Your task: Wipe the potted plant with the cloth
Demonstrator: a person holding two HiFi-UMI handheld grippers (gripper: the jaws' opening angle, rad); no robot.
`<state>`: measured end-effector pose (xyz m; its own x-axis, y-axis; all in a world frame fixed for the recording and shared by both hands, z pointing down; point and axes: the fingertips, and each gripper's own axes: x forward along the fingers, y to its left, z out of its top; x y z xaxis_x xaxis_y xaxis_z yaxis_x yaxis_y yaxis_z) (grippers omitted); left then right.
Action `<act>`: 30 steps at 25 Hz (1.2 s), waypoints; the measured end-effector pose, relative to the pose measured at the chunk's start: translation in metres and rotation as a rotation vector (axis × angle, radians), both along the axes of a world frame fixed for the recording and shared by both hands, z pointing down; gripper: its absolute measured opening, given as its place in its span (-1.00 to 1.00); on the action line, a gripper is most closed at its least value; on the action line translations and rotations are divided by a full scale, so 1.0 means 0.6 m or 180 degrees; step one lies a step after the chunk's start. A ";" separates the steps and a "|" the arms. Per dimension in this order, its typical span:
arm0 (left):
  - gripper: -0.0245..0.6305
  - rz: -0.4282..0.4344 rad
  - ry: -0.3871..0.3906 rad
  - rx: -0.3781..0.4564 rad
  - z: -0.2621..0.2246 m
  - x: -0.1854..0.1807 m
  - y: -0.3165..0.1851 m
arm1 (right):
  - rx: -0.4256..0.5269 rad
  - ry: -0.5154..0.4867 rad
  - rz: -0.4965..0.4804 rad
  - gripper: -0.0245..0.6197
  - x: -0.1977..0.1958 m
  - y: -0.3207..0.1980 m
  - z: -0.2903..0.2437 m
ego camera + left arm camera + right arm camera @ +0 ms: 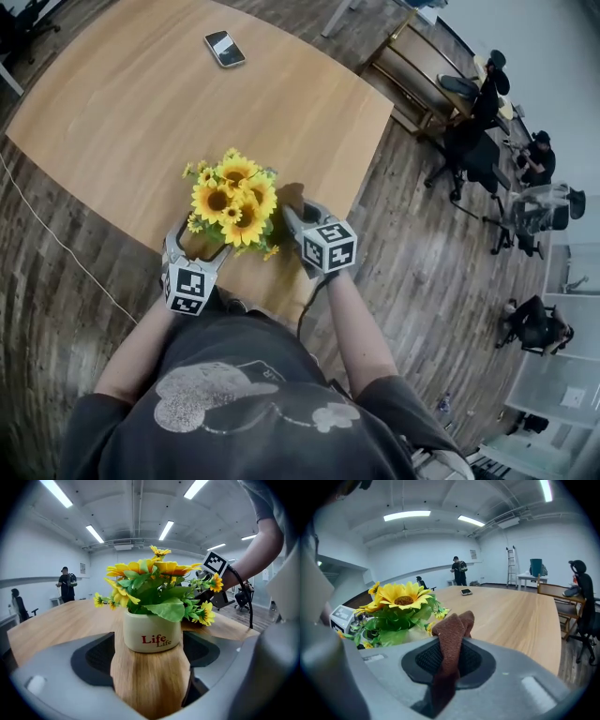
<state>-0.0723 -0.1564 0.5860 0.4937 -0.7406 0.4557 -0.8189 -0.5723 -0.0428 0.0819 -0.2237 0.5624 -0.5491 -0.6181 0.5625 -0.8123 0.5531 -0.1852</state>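
I see the white ceramic pot of yellow artificial sunflowers standing on the light wooden table, near its lower edge at frame centre. My left gripper sits at the pot's lower left, jaws either side of it, apart from it. My right gripper is just right, the brown knitted cloth between its jaws. A black smartphone lies at upper centre, well apart.

The person is wearing a dark grey short-sleeved T-shirt with a pale grey print of rounded, flower-like shapes. The left hand-held gripper and right hand-held gripper are showing grey shells, black ribbed pads and white cubes bearing black square markers. A black cable is trailing from the right one.
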 end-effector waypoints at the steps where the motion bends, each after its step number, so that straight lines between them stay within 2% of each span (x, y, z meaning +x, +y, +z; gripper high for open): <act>1: 0.57 0.0023 -0.0003 -0.0043 0.002 0.005 -0.004 | 0.0005 0.0041 -0.0058 -0.77 -0.007 -0.005 0.001; 6: 0.57 0.0140 0.0038 -0.0028 -0.005 0.026 -0.023 | 0.0088 0.0367 -0.0310 -0.77 -0.036 -0.035 0.012; 9: 0.56 0.0275 0.0114 0.0000 -0.010 0.034 -0.026 | 0.0081 0.0445 -0.0432 -0.77 -0.057 -0.041 0.021; 18: 0.55 0.0301 0.0143 0.0016 -0.008 0.034 -0.025 | 0.0049 0.0219 -0.0580 -0.77 -0.083 -0.017 0.026; 30: 0.56 0.0167 0.0105 -0.0020 -0.005 0.029 -0.029 | 0.0034 -0.0018 -0.0754 -0.77 -0.103 0.082 0.034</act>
<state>-0.0550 -0.1741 0.5831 0.5466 -0.7105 0.4432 -0.7887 -0.6146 -0.0125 0.0201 -0.1742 0.5829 -0.6828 -0.4774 0.5530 -0.6584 0.7302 -0.1825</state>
